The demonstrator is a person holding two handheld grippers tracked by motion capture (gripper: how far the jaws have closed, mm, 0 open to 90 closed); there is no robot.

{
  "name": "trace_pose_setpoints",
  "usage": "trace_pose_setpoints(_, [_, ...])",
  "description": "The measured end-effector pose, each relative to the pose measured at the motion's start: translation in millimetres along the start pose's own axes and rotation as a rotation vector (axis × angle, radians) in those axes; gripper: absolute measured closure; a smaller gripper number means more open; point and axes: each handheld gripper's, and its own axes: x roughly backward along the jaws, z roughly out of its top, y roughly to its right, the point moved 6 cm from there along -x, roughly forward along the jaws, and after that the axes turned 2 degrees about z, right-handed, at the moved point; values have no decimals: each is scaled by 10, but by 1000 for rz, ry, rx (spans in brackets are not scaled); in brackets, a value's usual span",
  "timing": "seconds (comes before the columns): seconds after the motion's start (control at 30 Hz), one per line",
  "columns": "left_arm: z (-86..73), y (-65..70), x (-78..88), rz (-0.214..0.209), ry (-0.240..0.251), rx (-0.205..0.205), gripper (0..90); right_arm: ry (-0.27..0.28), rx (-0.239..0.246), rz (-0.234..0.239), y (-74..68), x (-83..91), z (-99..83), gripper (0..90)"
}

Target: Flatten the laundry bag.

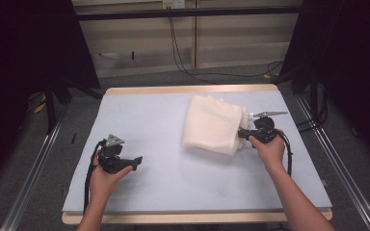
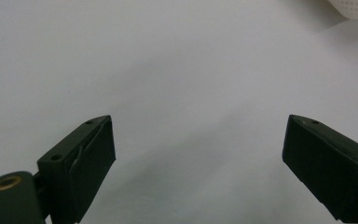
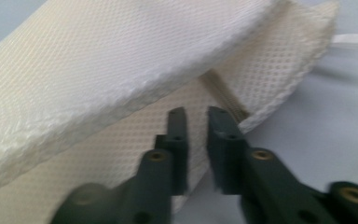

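Towel (image 1: 212, 126), cream, waffle-textured, folded in layers, lies on the surface (image 1: 164, 144) directly ahead of the right claw (image 3: 196, 122), whose jaws stand narrowly apart at its lower edge, pressing nothing. Left claw (image 2: 198, 154) rests wide apart, towel well off. Judged step: taking the edge; next, close on the layer
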Motion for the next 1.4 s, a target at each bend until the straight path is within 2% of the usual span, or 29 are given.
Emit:
trace_pose_setpoints(0.03, [0,0,0,0,0,0,93,0,0,0,0,0,0,648])
trace_pose_setpoints(0.07, [-5,-4,-6,7,-3,-3,93,14,-24,-50,62,14,17,560])
trace_pose_setpoints(0.1, [-5,-4,-6,7,-3,-3,93,24,-36,-49,79,19,27,560])
trace_pose_setpoints(0.2, [-17,-13,-11,15,-27,-22,94,18,-72,-36,94,-26,38,323])
trace_pose_setpoints(0.23, [-13,-18,-12,21,-27,-31,94,18,-72,-36,94,-26,38,323])
trace_pose_setpoints(0.27, [-10,-6,-17,26,-23,-26,95,-32,-91,-46,105,-84,8,246])
trace_pose_setpoints(0.3, [-8,2,-21,30,-21,-22,95,-27,-90,-43,108,-114,9,234])
trace_pose_setpoints(0.33, [-8,3,-21,25,-24,-29,96,-22,-97,-20,95,-134,14,256])
trace_pose_setpoints(0.37, [-8,3,-21,25,-24,-29,96,-22,-97,-20,95,-134,14,256])
trace_pose_setpoints(0.4, [-11,8,-28,26,-21,-20,96,-15,-77,-27,81,-150,25,324])
trace_pose_setpoints(0.43, [-11,8,-28,26,-21,-20,96,-15,-77,-27,81,-150,25,324])
trace_pose_setpoints(0.47, [-16,9,-29,26,-27,-19,96,-18,-90,-16,63,-148,38,401])
trace_pose_setpoints(0.5, [-16,9,-29,26,-27,-19,96,-18,-90,-16,63,-148,38,401])
trace_pose_setpoints(0.53, [-17,5,-29,29,-29,-20,96,16,-52,-20,51,-116,74,494])
trace_pose_setpoints(0.57, [-17,5,-29,29,-29,-20,96,16,-52,-20,51,-116,74,494])
trace_pose_setpoints(0.6, [-16,7,-29,27,-25,-15,96,34,-40,-21,44,-75,103,578])
trace_pose_setpoints(0.63, [-16,7,-29,27,-25,-15,96,34,-40,-21,44,-75,103,578])
trace_pose_setpoints(0.67, [-15,5,-29,28,-20,-13,96,43,-26,-8,23,-42,123,667])
trace_pose_setpoints(0.7, [-12,1,-20,35,-26,-19,96,43,-26,-8,23,-42,123,667])
trace_pose_setpoints(0.8, [-5,8,-23,25,-21,-23,96,45,14,11,-44,-4,163,765])
trace_pose_setpoints(0.87, [-5,14,-24,24,-20,-19,96,50,20,21,-69,3,179,772])
trace_pose_setpoints(0.97, [-5,14,-22,23,-18,-16,98,59,47,48,-208,6,251,786])
trace_pose_setpoints(1.0, [-5,14,-22,23,-18,-16,98,59,47,48,-208,6,251,786])
trace_pose_setpoints(1.03, [-4,12,-21,23,-17,-15,98,59,62,58,-289,-4,286,786])
trace_pose_setpoints(1.1, [-7,9,-15,20,-20,-21,98,63,67,61,-326,-11,303,786])
trace_pose_setpoints(1.23, [-4,7,-7,12,-21,-28,98,72,93,89,-505,-51,377,787])
trace_pose_setpoints(1.4, [-5,18,-8,4,-24,-22,98,71,125,91,-621,-91,405,787])
